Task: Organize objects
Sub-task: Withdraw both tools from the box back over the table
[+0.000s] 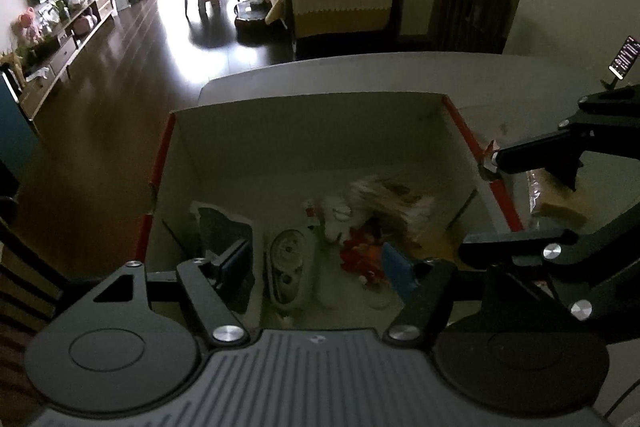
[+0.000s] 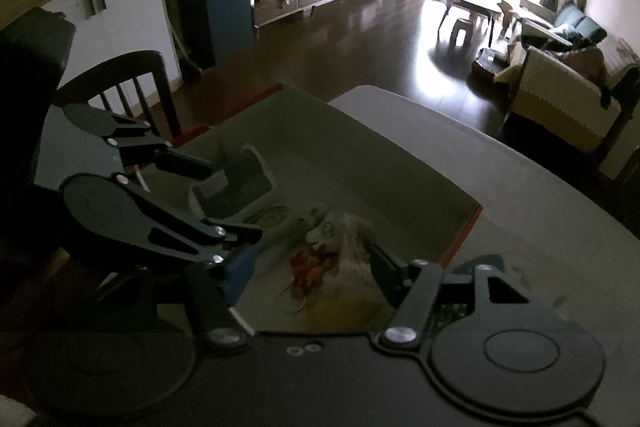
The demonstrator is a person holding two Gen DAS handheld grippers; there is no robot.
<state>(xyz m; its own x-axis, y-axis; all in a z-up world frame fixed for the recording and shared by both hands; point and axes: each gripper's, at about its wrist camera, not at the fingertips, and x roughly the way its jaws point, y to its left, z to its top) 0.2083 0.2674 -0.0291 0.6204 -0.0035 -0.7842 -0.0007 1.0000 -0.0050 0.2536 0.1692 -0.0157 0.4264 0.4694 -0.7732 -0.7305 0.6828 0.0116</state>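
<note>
both grippers, left point(image 1: 316, 263) and right point(image 2: 310, 273), hang wide open over the box point(image 1: 460, 115), holding nothing. plush toy point(image 1: 372, 207) and scale point(image 1: 286, 263) lie inside. risk: a finger catches the box's red rim and drags it across the table point(image 1: 532, 79).

Both wrist views close above the open box point(image 1: 320, 131), angled down, sharing its interior, living room beyond

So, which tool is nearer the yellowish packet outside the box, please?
Right. The right tool hangs at the box wall beside the packet; the left tool is over the box's inside.
</note>
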